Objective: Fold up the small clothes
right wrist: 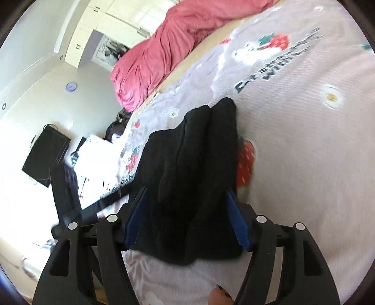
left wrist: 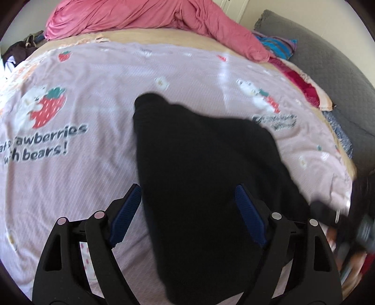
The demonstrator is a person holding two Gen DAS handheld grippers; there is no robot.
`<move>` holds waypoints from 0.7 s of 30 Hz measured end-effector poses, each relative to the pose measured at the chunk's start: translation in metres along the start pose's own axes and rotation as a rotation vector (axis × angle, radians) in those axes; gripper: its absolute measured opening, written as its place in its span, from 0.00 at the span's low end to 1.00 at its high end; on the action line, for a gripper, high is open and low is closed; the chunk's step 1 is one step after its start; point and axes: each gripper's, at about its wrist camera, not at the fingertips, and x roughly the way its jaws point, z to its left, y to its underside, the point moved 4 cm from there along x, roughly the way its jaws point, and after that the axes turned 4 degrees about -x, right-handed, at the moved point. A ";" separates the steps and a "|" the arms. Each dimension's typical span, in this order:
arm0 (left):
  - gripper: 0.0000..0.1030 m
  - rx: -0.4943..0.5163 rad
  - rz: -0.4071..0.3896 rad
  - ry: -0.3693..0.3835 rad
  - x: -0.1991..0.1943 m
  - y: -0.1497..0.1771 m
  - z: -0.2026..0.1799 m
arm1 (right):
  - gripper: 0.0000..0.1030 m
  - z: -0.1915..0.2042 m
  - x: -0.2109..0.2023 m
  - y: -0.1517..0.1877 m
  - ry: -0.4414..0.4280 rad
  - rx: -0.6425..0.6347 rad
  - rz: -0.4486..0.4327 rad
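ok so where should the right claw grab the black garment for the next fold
Judging by its pose, take the near hem of the black garment, coming in low from the near side. It lies flat on the bedsheet, its bottom edge just ahead of the open right claw, and the far end is narrow and bunched, so it is harder to pinch cleanly.

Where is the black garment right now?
The black garment lies on the strawberry-print bedspread, mid-frame in both wrist views, between the open fingers of each hand-held gripper, with the pink blanket beyond it.

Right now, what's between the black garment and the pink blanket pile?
Only bare strawberry-print sheet between black garment and pink blanket pile, plus a beige strip at the pile's edge; left wrist view.
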 end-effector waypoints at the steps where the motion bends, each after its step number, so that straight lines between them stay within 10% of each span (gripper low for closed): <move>1: 0.73 0.001 -0.002 -0.002 0.000 0.002 0.002 | 0.63 0.002 0.006 -0.005 0.011 -0.003 0.019; 5: 0.75 0.004 -0.002 -0.002 -0.001 0.005 0.007 | 0.61 0.005 0.032 -0.027 0.098 -0.038 0.073; 10: 0.75 0.015 -0.008 -0.008 -0.005 0.007 0.011 | 0.20 0.020 0.050 -0.040 0.189 -0.147 0.096; 16: 0.75 0.022 -0.017 -0.024 -0.010 0.008 0.017 | 0.14 0.053 0.042 -0.051 0.119 -0.270 0.004; 21: 0.78 0.017 0.009 -0.003 -0.007 0.016 0.020 | 0.13 0.015 0.051 -0.040 0.235 -0.242 0.052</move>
